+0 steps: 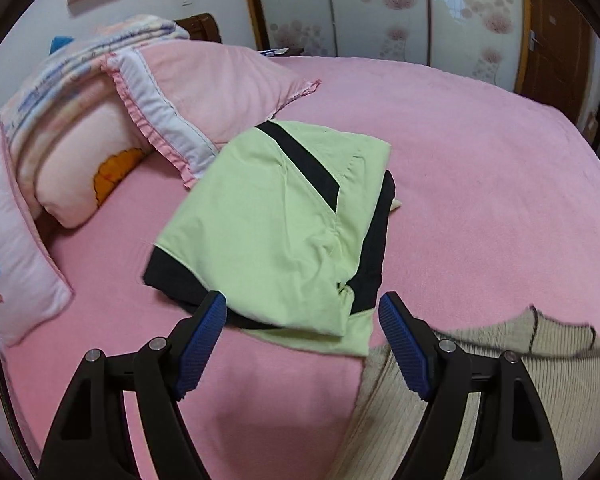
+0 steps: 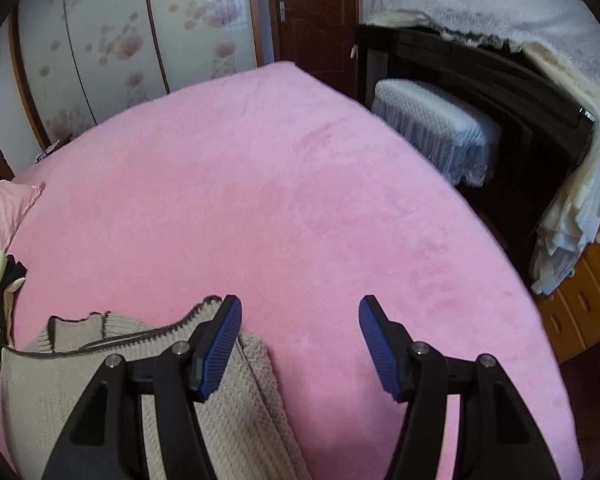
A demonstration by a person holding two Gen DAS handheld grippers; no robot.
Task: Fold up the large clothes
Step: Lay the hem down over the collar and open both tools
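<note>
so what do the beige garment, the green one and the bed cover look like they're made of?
Beige garment: chunky knit, probably wool or acrylic; ribbed rows and a dark-trimmed edge show.
Green garment: thin, smooth woven or jersey fabric, matte, with black panels; it creases sharply. Fibre unclear.
Bed cover: plush fleece or velour look; brushed patches of lighter and darker pink suggest a short nap.

Two garments on one pink fleece-covered bed (image 1: 460,140): one folded light-green shirt with black bands (image 1: 268,224) just ahead of the left claw (image 1: 300,316), one beige ribbed knit sweater (image 2: 228,412) under and left of the right claw (image 2: 300,316). Two claws, each with two blue-padded fingers. Pillows at far left of the left claw: about three pink pillows (image 1: 220,84), exact count unclear.
</note>
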